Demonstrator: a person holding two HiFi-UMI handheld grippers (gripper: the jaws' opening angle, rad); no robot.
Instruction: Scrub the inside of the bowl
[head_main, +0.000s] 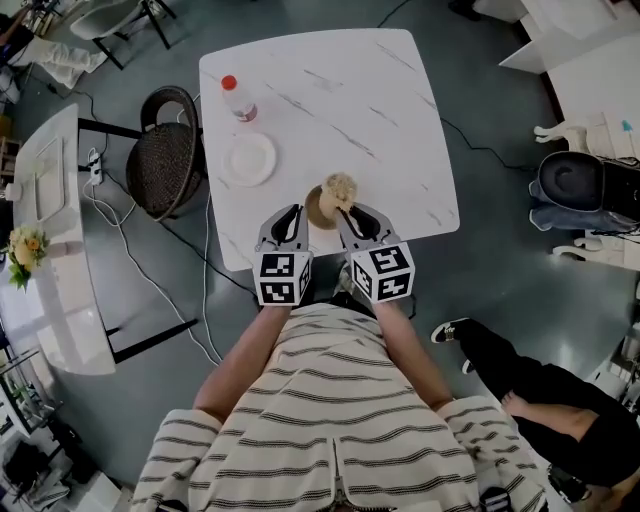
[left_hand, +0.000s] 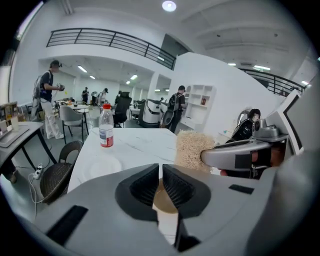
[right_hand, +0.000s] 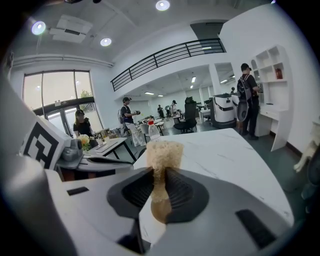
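The fingers of the right gripper (right_hand: 160, 171) clamp the one sponge (right_hand: 164, 150), which stands upright just above the bowl (head_main: 316, 211), long axis along the fingers. The fingers of the left gripper (left_hand: 161, 167) are nearly closed, pinching the bowl's left rim. The single bowl sits by the bench (head_main: 385, 120) near edge. One plate (head_main: 250, 158) and one bottle (head_main: 238, 100) lie left of and beyond the bowl. Open bench stretches beyond it and to its right.

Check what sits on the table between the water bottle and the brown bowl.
A white plate lies between the bottle and the bowl; the head view shows it most clearly.
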